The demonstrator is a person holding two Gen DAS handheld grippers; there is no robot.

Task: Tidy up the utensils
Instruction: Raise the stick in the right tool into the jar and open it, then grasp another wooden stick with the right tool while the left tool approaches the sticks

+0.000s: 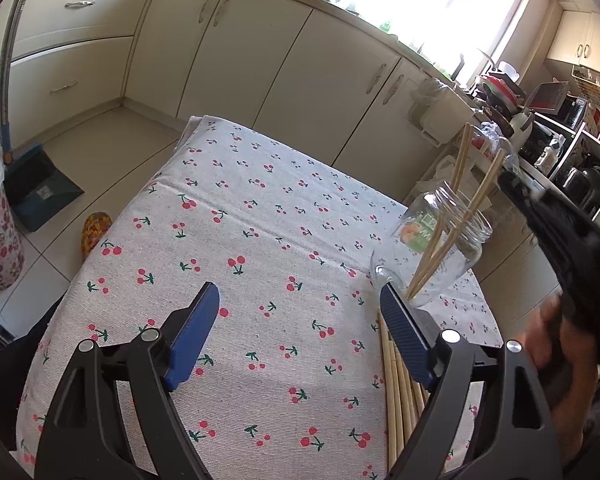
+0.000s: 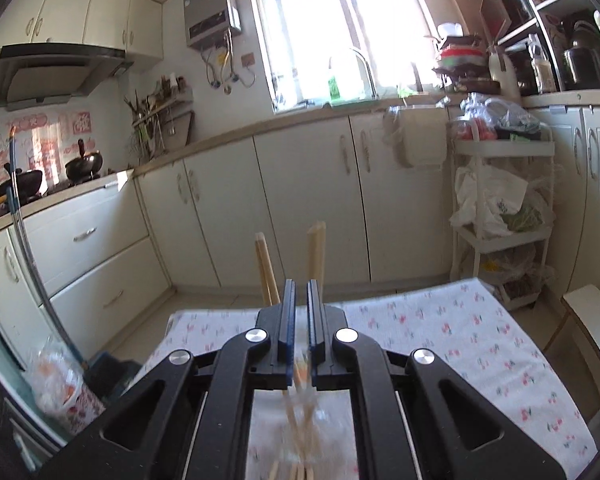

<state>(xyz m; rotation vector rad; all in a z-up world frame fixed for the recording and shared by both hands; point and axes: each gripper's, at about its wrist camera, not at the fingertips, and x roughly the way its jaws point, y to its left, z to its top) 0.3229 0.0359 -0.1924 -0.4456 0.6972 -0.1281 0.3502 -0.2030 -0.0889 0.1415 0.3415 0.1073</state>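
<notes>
Left wrist view: left gripper (image 1: 300, 308) gapes empty; right gripper (image 2: 299, 316), nearly closed, grasps nothing. Seat chopsticks (image 1: 456, 216) fully inside jar (image 1: 440, 248) before withdrawing.

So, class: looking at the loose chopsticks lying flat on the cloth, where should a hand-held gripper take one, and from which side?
Grip near the middle of the shaft, coming down from above. The loose chopsticks lie flat, side by side on the tablecloth, so only their tops are free. Probably set the jaws across the shaft of an outer stick, since neighbours crowd the inner ones.
</notes>
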